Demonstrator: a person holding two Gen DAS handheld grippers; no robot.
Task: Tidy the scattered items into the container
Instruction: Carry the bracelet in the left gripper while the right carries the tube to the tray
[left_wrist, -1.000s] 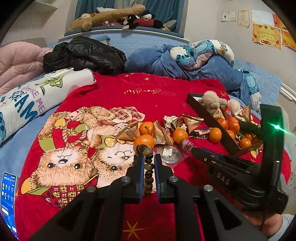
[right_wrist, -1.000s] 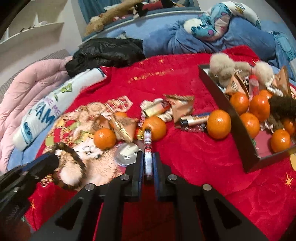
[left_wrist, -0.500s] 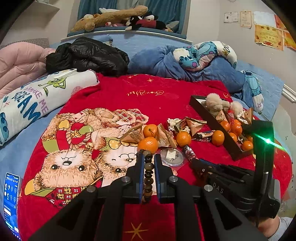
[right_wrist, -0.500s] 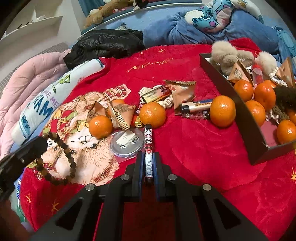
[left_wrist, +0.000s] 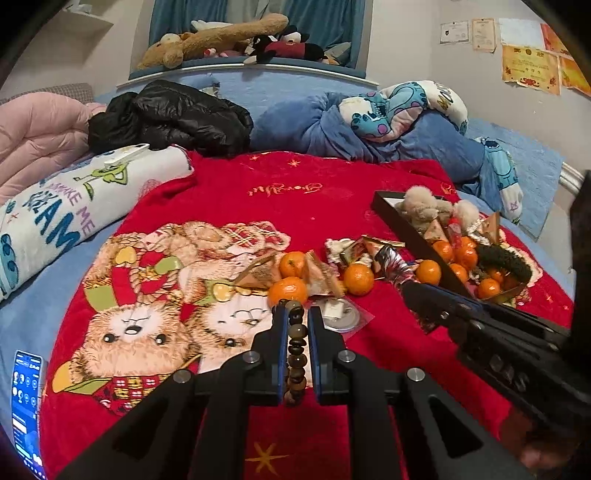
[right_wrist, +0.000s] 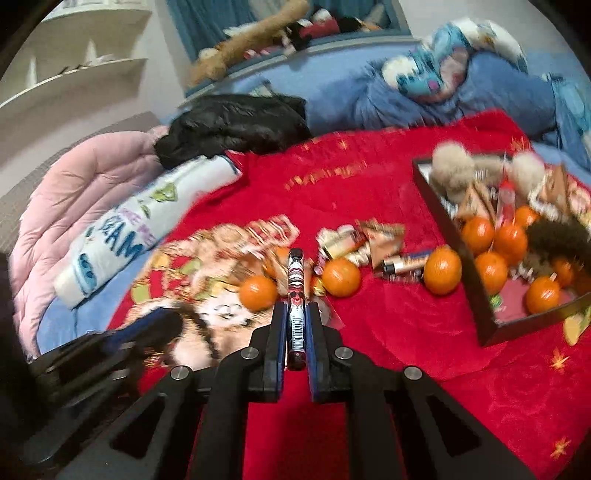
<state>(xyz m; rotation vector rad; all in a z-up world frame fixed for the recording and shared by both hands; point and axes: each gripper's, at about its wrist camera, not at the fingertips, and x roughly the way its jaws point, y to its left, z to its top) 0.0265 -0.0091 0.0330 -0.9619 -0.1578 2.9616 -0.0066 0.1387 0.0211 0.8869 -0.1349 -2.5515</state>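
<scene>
My left gripper (left_wrist: 296, 314) is shut on a string of brown beads (left_wrist: 295, 350) and holds it above the red blanket. My right gripper (right_wrist: 296, 306) is shut on a slim printed tube (right_wrist: 296, 295), which also shows in the left wrist view (left_wrist: 393, 264). The black tray (left_wrist: 410, 230) on the right holds tangerines, fluffy pompoms and packets; it also shows in the right wrist view (right_wrist: 458, 236). Loose tangerines (left_wrist: 287, 290), snack packets (left_wrist: 321, 273) and a round clear-wrapped badge (left_wrist: 341, 314) lie left of the tray.
A white rolled blanket (left_wrist: 70, 210) and pink duvet (left_wrist: 33, 140) lie left. A black jacket (left_wrist: 173, 118) and blue plush bedding (left_wrist: 388, 125) lie behind. A phone (left_wrist: 26, 402) lies at the bed's left edge.
Both grippers have risen and drawn back from the pile with their items. The right gripper has lifted the tube off the blanket and its view is blurred by motion.
</scene>
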